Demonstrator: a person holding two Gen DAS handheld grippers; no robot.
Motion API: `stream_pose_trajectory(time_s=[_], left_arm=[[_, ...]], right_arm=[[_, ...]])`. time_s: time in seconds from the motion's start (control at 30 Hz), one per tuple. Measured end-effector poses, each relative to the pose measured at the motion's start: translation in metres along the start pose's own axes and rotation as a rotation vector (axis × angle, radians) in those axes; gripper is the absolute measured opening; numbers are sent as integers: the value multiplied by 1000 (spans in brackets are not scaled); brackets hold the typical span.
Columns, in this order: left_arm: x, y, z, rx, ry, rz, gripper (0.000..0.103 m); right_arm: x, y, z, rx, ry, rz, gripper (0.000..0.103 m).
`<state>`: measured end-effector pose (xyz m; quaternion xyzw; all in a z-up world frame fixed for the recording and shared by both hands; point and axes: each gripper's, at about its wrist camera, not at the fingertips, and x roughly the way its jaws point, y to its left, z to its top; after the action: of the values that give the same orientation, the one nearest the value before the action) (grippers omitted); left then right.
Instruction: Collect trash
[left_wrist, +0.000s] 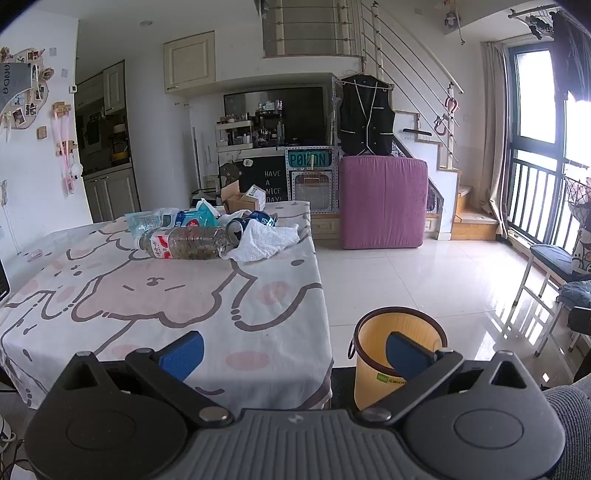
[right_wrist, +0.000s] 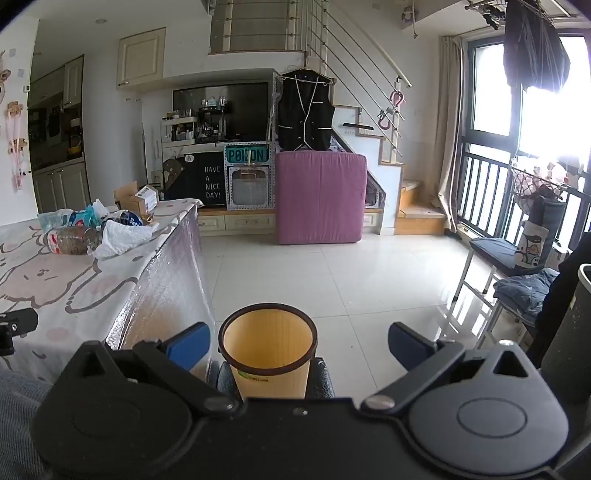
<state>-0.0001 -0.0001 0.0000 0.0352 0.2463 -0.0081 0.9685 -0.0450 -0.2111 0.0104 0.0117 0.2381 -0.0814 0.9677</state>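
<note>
Left wrist view puts the trash at the far end of your table (left_wrist: 110, 306): a plastic bottle (left_wrist: 184, 242) lying on its side, a can (left_wrist: 236, 229), crumpled white paper (left_wrist: 266, 242), perhaps wrappers behind; your left gripper (left_wrist: 291, 350) hangs well short, jaws spread, empty; the yellow bin (left_wrist: 399, 354) waits on the floor beside the table. Right wrist view alone shows the bin's bare inside, with your right gripper (right_wrist: 297, 345) spread and empty above it.

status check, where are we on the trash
Left hand-held gripper open, empty. Right hand-held gripper open, empty. Trash pile untouched on table; bin on floor, looks empty. Path clear.
</note>
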Motion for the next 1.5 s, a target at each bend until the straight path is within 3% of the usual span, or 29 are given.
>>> stream_pose_trajectory(time_s=[1.5], left_arm=[[0,0,0,0,1,0,103]], right_arm=[[-1,-4,3,-2,5,-3,103]])
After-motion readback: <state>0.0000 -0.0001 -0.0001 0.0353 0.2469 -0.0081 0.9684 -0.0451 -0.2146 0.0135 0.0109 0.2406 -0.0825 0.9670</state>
